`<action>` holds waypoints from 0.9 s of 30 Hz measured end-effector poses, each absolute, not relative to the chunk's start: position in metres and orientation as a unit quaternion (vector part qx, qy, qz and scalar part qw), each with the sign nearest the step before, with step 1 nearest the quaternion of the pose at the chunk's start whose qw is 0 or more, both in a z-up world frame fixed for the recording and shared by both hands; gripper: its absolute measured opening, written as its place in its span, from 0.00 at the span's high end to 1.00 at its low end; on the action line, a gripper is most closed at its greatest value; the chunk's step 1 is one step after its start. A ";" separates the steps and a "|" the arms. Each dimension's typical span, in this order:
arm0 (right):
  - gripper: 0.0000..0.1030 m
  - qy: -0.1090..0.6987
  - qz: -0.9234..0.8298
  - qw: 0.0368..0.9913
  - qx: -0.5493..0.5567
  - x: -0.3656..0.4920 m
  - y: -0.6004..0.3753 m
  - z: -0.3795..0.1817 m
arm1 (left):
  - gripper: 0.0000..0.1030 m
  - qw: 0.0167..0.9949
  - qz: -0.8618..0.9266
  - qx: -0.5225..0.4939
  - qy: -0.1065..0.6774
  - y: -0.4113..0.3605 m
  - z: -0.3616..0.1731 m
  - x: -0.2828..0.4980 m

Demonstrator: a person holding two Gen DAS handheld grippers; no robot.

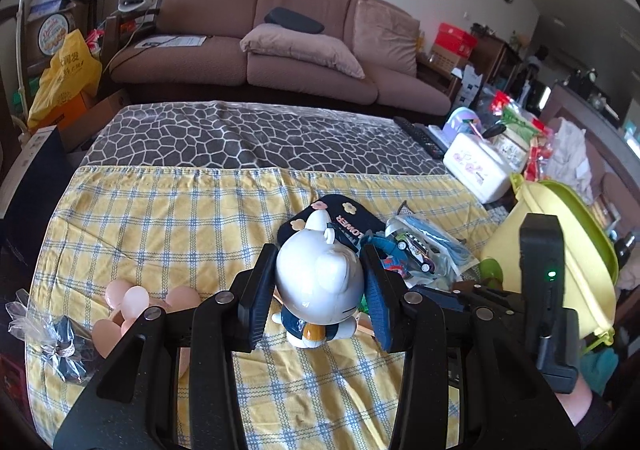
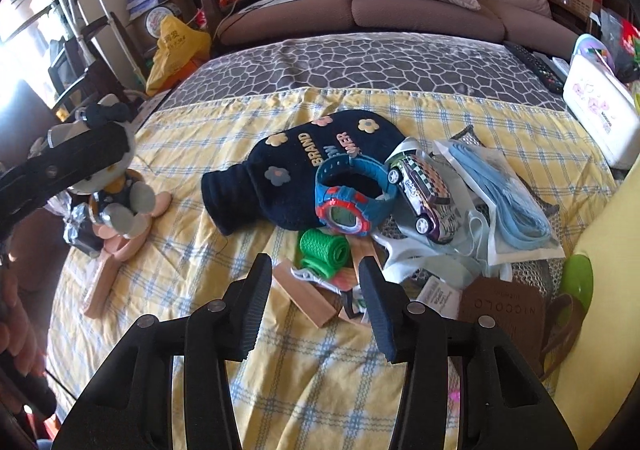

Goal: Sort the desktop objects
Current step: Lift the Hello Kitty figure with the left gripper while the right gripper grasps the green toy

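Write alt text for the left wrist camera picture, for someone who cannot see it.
A black two-finger gripper clamps a white cat figurine by its head, above a yellow checked cloth. Just beyond lie a navy flowered knit pouch and a toy car; pink round pieces sit to the left, a lime-green container to the right, and a brown sofa behind.

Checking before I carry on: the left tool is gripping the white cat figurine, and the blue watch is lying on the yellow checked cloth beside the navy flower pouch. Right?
Not quite. The left tool does grip the white cat figurine, but the blue watch lies on top of the navy flower pouch, not on the yellow checked cloth beside it. The right wrist view shows this.
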State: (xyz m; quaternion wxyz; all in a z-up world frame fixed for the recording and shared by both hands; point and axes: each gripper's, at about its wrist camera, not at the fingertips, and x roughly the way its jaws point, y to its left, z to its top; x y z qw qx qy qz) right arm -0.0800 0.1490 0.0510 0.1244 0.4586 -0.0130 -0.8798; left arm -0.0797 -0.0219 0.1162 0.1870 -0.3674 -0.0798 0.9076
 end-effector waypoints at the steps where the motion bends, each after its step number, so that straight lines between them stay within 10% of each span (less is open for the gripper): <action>1: 0.55 -0.005 -0.880 0.118 0.461 -0.084 0.144 0.048 | 0.62 0.186 0.908 -0.367 -0.084 -0.025 0.116 -0.080; 27: 0.69 -0.020 -0.903 0.096 0.417 -0.073 0.147 0.086 | 0.62 0.206 0.904 -0.355 -0.118 -0.034 0.128 -0.083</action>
